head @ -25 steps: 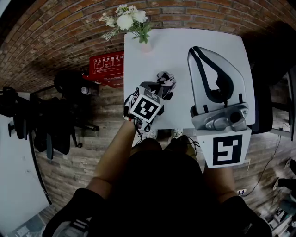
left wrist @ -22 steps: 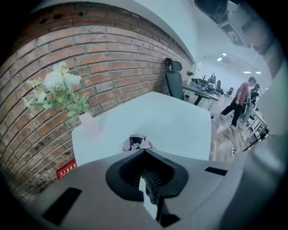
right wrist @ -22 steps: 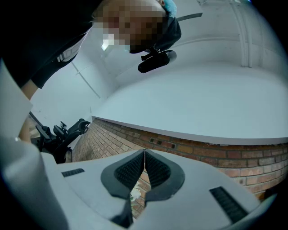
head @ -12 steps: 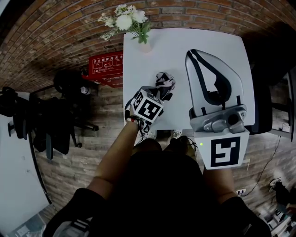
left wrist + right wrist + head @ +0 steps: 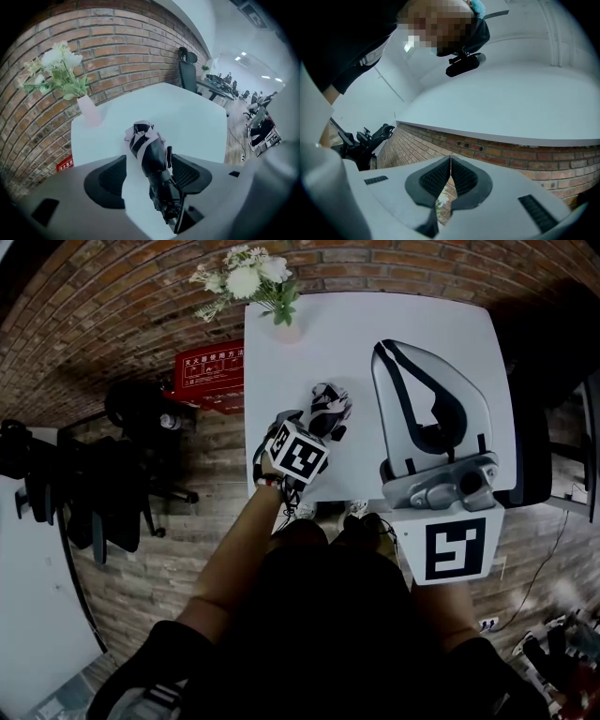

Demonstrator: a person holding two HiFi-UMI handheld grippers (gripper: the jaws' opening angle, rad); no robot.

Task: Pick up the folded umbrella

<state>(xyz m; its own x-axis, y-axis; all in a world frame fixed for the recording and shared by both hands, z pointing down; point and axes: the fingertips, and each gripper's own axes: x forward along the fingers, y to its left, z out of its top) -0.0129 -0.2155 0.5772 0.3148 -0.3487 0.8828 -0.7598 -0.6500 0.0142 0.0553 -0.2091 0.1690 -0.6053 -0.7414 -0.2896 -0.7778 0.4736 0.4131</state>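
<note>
Approach for the grasp: left gripper (image 5: 149,158) tilts steeply down over the left part of the white table (image 5: 441,324), so its opening jaws straddle the folded umbrella (image 5: 145,145), which lies flat between the pads, not yet pinched. Right gripper (image 5: 450,161), jaws pressed together on nothing, points upward off to the side, probably to stay clear. Umbrella: short, black with pale panels, crumpled canopy at the far end, narrower dark end nearest the jaws.
</note>
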